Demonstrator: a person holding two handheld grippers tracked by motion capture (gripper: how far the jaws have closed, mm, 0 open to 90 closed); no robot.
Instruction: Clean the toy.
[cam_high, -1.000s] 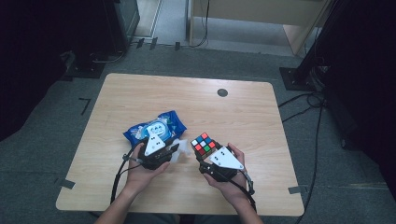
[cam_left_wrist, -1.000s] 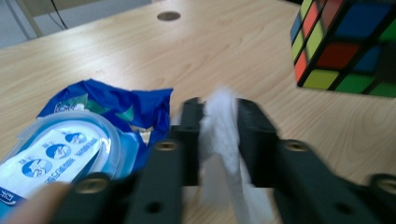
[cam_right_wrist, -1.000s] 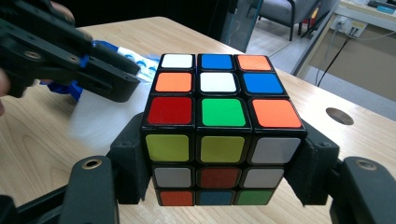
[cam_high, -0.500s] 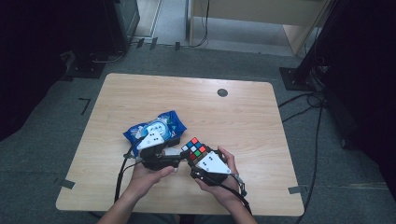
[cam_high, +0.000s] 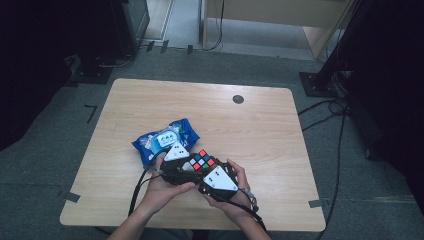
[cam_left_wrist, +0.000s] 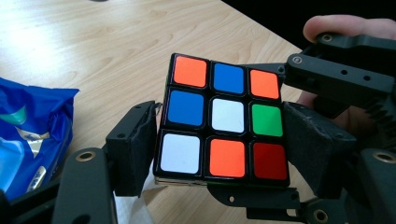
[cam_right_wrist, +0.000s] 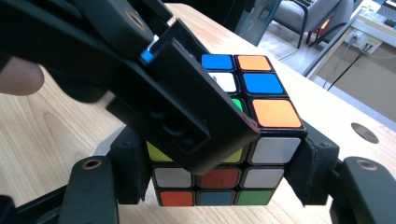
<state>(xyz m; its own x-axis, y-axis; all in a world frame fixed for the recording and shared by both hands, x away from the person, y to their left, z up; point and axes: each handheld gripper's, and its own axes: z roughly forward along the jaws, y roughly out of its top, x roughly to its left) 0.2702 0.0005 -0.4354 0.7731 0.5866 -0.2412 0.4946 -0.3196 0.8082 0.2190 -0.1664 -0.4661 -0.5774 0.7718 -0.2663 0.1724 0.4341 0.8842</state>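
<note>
Dark floor and cable runs ring your pale wooden table (cam_high: 260, 125), and the work sits near its 6 o'clock edge. A second ago your two grippers sat apart, the cube with the right one alone and the left one resting by the blue packet (cam_high: 165, 139); since then you've drawn them together. Now the Rubik's cube (cam_high: 201, 160) is caught between both tools, just at 4 o'clock of the packet.

In the left gripper view your left gripper (cam_left_wrist: 219, 140) has its jaws narrowed onto the cube (cam_left_wrist: 224, 123), pads pressing two opposite side faces. In the right gripper view your right gripper (cam_right_wrist: 215, 172) clamps the cube's (cam_right_wrist: 261, 112) lower layers the same way. That double hold reads to me as the set-up for twisting a layer, one tool bracing while the other turns.

Some things you can't read from here. From above, your hands and the grey plates cover most of the cube, leaving just its top face. In the right gripper view the left tool's black jaw crosses the cube's near face and hides several stickers. Whether the cube rests on the wood or hangs clear of it, I cannot tell
</note>
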